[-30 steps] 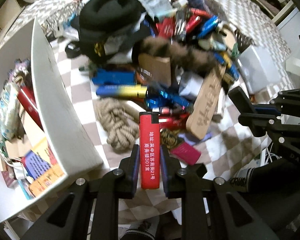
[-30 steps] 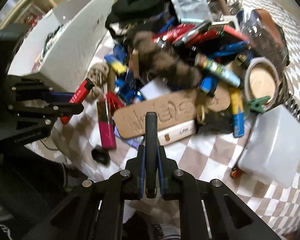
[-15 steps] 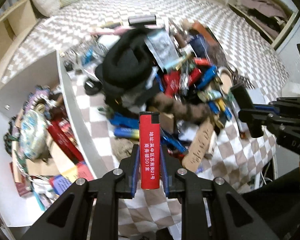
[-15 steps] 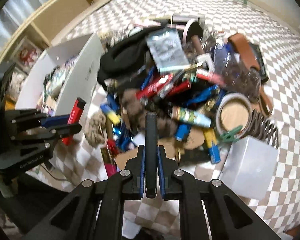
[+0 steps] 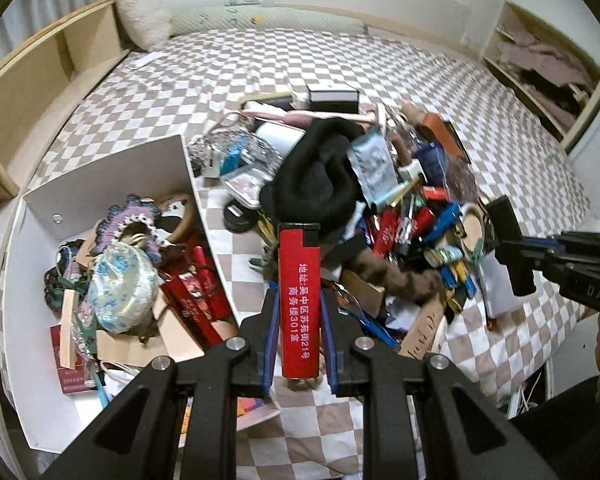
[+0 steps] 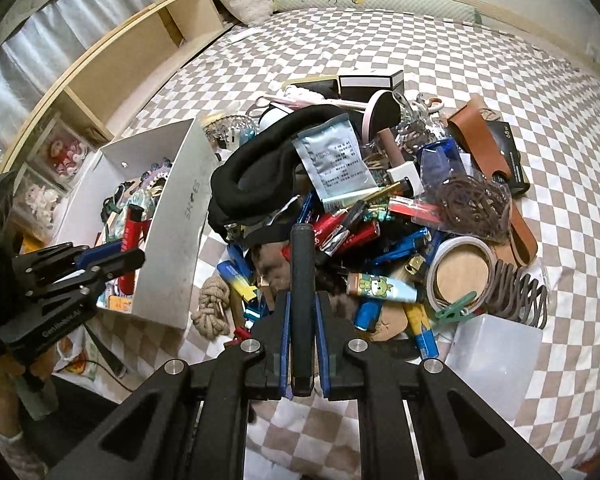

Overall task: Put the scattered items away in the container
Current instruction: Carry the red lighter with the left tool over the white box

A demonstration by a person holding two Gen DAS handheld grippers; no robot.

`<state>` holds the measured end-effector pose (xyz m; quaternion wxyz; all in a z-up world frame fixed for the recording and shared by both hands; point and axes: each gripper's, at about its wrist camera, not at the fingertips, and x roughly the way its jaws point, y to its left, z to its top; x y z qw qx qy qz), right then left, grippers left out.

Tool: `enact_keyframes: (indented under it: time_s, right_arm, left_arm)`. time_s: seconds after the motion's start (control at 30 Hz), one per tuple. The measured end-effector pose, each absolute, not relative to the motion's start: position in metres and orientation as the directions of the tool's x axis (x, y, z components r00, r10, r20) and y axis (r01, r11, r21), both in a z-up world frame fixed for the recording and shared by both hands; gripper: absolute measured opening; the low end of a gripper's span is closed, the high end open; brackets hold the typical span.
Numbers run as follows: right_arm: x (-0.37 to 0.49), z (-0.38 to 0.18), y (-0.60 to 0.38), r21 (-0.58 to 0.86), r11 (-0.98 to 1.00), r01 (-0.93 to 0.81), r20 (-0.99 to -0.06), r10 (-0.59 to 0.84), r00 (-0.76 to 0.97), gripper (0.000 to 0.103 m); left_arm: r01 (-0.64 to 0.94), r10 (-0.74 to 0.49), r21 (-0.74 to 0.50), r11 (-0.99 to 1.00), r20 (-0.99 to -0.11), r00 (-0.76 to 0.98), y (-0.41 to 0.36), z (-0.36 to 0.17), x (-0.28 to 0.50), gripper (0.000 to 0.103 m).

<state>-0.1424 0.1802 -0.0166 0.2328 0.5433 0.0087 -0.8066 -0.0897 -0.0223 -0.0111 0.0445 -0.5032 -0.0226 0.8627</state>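
Red lighter (image 5: pixel 299 300) being clamped in left gripper (image 5: pixel 299 320), dark stick (image 6: pixel 302 300) in right gripper (image 6: pixel 302 320); white box (image 5: pixel 208 216) lying left of clutter; drop short of wall being risked

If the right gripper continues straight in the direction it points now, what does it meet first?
Probably the pile on the bed, around the red lighters beyond the tip of the black stick that the right gripper holds; depth is unclear.

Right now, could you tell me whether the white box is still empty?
No, the white box already holds things, among them a blue-and-white pouch and red packets.
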Motion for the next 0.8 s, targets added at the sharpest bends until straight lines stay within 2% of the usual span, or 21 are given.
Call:
enact_keyframes:
  time_s: [0.43, 0.8]
  right_arm:
    - [-0.146, -0.009, 0.167, 0.25, -0.887, 0.388, -0.872, -0.381, -0.308, 0.012]
    - [-0.138, 0.003, 0.142, 0.243, -0.865, 0.438, -0.862, -0.4, -0.312, 0.012]
  left_arm:
    - [0.113, 0.037, -0.114, -0.987, -0.848, -0.529, -0.096, 0.001, -0.09, 0.019]
    - [0.242, -0.066, -0.068, -0.968, -0.859, -0.507, -0.152, -0.01, -0.08, 0.019]
